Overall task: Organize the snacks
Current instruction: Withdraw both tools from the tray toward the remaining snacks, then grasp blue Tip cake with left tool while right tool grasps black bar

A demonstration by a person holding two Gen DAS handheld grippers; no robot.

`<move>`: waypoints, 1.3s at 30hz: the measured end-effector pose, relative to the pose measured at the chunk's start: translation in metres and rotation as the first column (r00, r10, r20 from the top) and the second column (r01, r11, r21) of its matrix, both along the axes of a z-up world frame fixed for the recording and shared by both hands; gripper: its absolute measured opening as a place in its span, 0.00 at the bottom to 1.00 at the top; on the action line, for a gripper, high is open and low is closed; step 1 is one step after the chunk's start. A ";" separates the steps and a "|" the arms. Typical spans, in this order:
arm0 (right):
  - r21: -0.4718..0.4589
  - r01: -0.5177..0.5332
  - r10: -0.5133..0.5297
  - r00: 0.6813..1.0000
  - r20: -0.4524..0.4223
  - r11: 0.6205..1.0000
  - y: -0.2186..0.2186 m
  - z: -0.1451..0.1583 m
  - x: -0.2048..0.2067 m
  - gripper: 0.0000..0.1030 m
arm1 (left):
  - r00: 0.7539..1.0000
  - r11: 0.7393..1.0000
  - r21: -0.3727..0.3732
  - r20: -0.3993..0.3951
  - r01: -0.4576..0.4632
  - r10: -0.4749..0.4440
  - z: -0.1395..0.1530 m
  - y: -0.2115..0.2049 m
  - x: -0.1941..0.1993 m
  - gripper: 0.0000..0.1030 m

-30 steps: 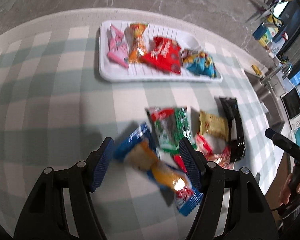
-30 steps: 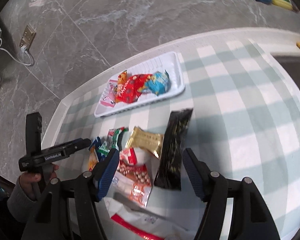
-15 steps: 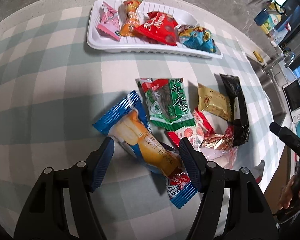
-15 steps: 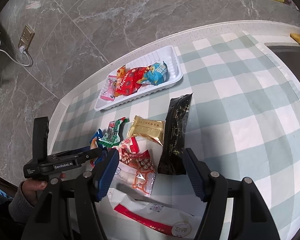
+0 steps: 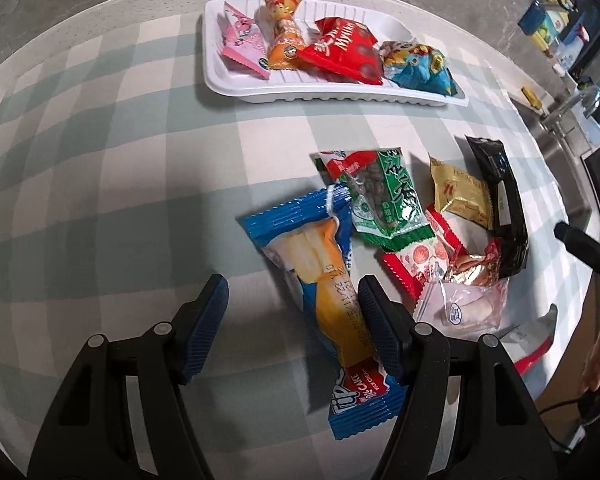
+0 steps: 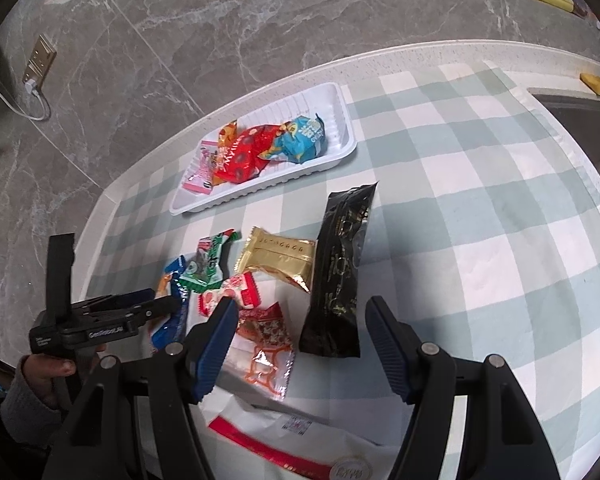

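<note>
**Both grippers open over the loose snacks**

The left gripper (image 5: 292, 312) hangs with jaws apart, grasping nothing — a blue cake packet (image 5: 324, 280) lies partly between its fingers on the checked cloth (image 5: 120, 160). The right gripper (image 6: 300, 336) is likewise spread, above a black packet (image 6: 340, 276). Beyond, a white tray (image 5: 332, 98) holds four snacks.

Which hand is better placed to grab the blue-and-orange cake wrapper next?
Left, probably. The left tongs hang open right over the blue-and-orange cake wrapper, which already runs up between the fingers. The right tongs, also open, sit over the black packet and a red-patterned packet instead.
</note>
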State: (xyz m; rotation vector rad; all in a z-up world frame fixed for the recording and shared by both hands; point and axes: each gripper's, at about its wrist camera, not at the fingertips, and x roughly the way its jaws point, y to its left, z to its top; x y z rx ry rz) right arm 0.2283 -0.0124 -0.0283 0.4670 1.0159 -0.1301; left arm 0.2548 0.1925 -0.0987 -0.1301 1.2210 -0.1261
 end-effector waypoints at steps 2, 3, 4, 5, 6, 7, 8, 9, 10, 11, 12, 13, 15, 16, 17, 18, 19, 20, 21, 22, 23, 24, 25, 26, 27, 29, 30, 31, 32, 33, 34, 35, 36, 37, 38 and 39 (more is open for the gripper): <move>-0.011 0.000 0.000 1.000 -0.020 1.000 -0.002 -0.004 0.006 0.67 | 1.000 1.000 0.006 -0.002 0.020 -0.020 0.000 -0.004 0.000 0.64; -0.017 -0.001 0.000 1.000 -0.031 1.000 -0.002 -0.007 0.009 0.67 | 1.000 1.000 0.009 -0.002 0.026 -0.026 -0.001 -0.007 -0.001 0.64; -0.023 0.000 -0.001 0.999 -0.037 1.000 -0.003 -0.009 0.012 0.67 | 0.999 0.999 0.012 -0.002 0.032 -0.032 -0.001 -0.009 -0.001 0.64; -0.028 0.000 -0.002 0.999 -0.045 1.000 -0.004 -0.011 0.015 0.67 | 0.999 0.999 0.014 -0.003 0.039 -0.039 -0.002 -0.011 -0.001 0.64; -0.031 0.000 -0.001 0.998 -0.056 1.000 -0.005 -0.014 0.018 0.67 | 0.999 0.999 0.018 -0.004 0.044 -0.044 -0.002 -0.013 -0.001 0.64; -0.033 0.002 -0.004 0.998 -0.066 0.999 -0.007 -0.017 0.022 0.67 | 0.999 0.999 0.023 -0.007 0.046 -0.046 -0.002 -0.015 -0.001 0.64; -0.034 0.002 -0.004 0.998 -0.070 0.999 -0.008 -0.019 0.024 0.67 | 0.999 0.999 0.021 -0.009 0.048 -0.048 -0.003 -0.016 -0.001 0.64; -0.033 0.002 -0.004 0.997 -0.077 0.999 -0.009 -0.021 0.027 0.67 | 0.999 0.999 0.020 -0.012 0.049 -0.049 -0.004 -0.017 -0.001 0.64; -0.033 0.002 -0.004 0.997 -0.082 0.999 -0.010 -0.023 0.029 0.67 | 0.999 0.999 0.023 -0.013 0.049 -0.049 -0.004 -0.017 -0.001 0.64; -0.033 0.002 -0.005 0.996 -0.087 0.999 -0.011 -0.025 0.031 0.67 | 0.999 0.998 0.024 -0.013 0.049 -0.049 -0.005 -0.017 -0.001 0.64; -0.033 0.001 -0.004 0.996 -0.091 0.999 -0.012 -0.027 0.034 0.67 | 0.999 0.998 0.024 -0.012 0.050 -0.049 -0.004 -0.017 -0.001 0.64; -0.032 0.001 -0.004 0.996 -0.095 0.999 -0.012 -0.028 0.036 0.67 | 0.999 0.998 0.024 -0.012 0.049 -0.049 -0.004 -0.016 -0.002 0.64; -0.028 0.004 -0.007 0.994 -0.108 1.000 -0.014 -0.033 0.040 0.67 | 0.999 0.999 0.026 -0.013 0.047 -0.046 -0.005 -0.016 -0.001 0.64; -0.024 0.008 -0.010 0.994 -0.111 1.000 -0.015 -0.034 0.041 0.67 | 0.999 0.998 0.028 -0.012 0.050 -0.049 -0.005 -0.016 -0.001 0.64; -0.017 0.010 -0.012 0.994 -0.112 1.000 -0.016 -0.036 0.042 0.67 | 0.999 0.998 0.031 -0.011 0.053 -0.053 -0.005 -0.017 -0.001 0.64; -0.009 0.009 -0.010 0.993 -0.115 1.000 -0.016 -0.038 0.043 0.66 | 0.998 0.998 0.033 -0.010 0.054 -0.054 -0.005 -0.017 -0.001 0.64; -0.007 0.009 -0.010 0.993 -0.118 1.000 -0.017 -0.039 0.044 0.65 | 0.998 0.998 0.037 -0.008 0.057 -0.056 -0.005 -0.018 -0.002 0.64; -0.007 0.008 -0.009 0.993 -0.121 1.000 -0.017 -0.040 0.045 0.64 | 0.998 0.998 0.037 -0.006 0.057 -0.056 -0.005 -0.017 -0.002 0.64; -0.006 0.006 -0.007 0.992 -0.123 1.000 -0.016 -0.041 0.046 0.61 | 0.999 0.998 0.036 -0.004 0.055 -0.054 -0.005 -0.017 -0.002 0.64; -0.004 0.002 -0.003 0.992 -0.127 1.000 -0.016 -0.042 0.047 0.57 | 0.998 0.998 0.037 -0.002 0.055 -0.055 -0.006 -0.017 -0.002 0.64; -0.009 0.001 -0.003 0.991 -0.133 1.000 -0.016 -0.044 0.048 0.52 | 0.998 0.997 0.041 0.003 0.063 -0.063 -0.006 -0.018 -0.003 0.63; -0.009 0.002 -0.003 0.991 -0.137 1.000 -0.017 -0.045 0.049 0.49 | 0.998 0.997 0.045 0.006 0.070 -0.070 -0.006 -0.018 -0.003 0.63; 0.003 0.000 0.001 0.990 -0.139 1.000 -0.017 -0.048 0.049 0.41 | 0.997 0.995 0.054 0.011 0.078 -0.079 -0.006 -0.020 -0.004 0.60; 0.005 -0.001 0.002 0.990 -0.144 1.000 -0.017 -0.049 0.050 0.34 | 0.996 0.994 0.063 0.016 0.085 -0.086 -0.006 -0.020 -0.004 0.53; 0.003 0.001 0.000 0.989 -0.145 1.000 -0.018 -0.051 0.050 0.34 | 0.995 0.993 0.074 0.022 0.091 -0.093 -0.006 -0.021 -0.005 0.49; 0.011 0.004 -0.003 0.992 -0.128 1.000 -0.020 -0.051 0.048 0.30 | 0.993 0.990 0.090 0.035 0.111 -0.114 -0.005 -0.023 -0.007 0.33; 0.017 0.006 -0.004 0.992 -0.124 1.000 -0.021 -0.052 0.048 0.29 | 0.993 0.990 0.088 0.042 0.110 -0.114 -0.005 -0.023 -0.007 0.32; 0.028 0.008 -0.005 0.993 -0.119 1.000 -0.023 -0.052 0.047 0.27 | 0.993 0.991 0.081 0.048 0.107 -0.111 -0.005 -0.022 -0.007 0.31; 0.045 0.017 -0.012 0.994 -0.111 0.999 -0.026 -0.052 0.046 0.26 | 0.993 0.992 0.074 0.056 0.103 -0.107 -0.005 -0.019 -0.007 0.28; 0.065 0.025 -0.018 0.994 -0.105 0.998 -0.029 -0.052 0.045 0.26 | 0.993 0.993 0.070 0.058 0.100 -0.104 -0.005 -0.018 -0.008 0.26; 0.094 0.030 -0.021 0.995 -0.097 0.995 -0.032 -0.053 0.044 0.24 | 0.994 0.994 0.050 0.059 0.094 -0.097 -0.004 -0.016 -0.007 0.25; 0.118 0.040 -0.030 0.996 -0.089 0.992 -0.036 -0.053 0.042 0.23 | 0.994 0.995 0.034 0.059 0.089 -0.091 -0.004 -0.013 -0.007 0.24; 0.147 0.048 -0.036 0.996 -0.082 0.988 -0.039 -0.053 0.040 0.23 | 0.995 0.997 0.009 0.058 0.076 -0.077 -0.004 -0.009 -0.007 0.24; 0.169 0.052 -0.040 0.996 -0.076 0.984 -0.041 -0.054 0.038 0.22 | 0.996 0.998 -0.015 0.057 0.068 -0.067 -0.004 -0.006 -0.006 0.24; 0.189 0.063 -0.051 0.996 -0.071 0.980 -0.043 -0.054 0.036 0.22 | 0.997 0.998 -0.031 0.056 0.059 -0.057 -0.004 -0.004 -0.006 0.24; 0.206 0.070 -0.057 0.996 -0.068 0.976 -0.045 -0.054 0.034 0.22 | 0.998 0.998 -0.051 0.052 0.047 -0.044 -0.003 0.000 -0.005 0.24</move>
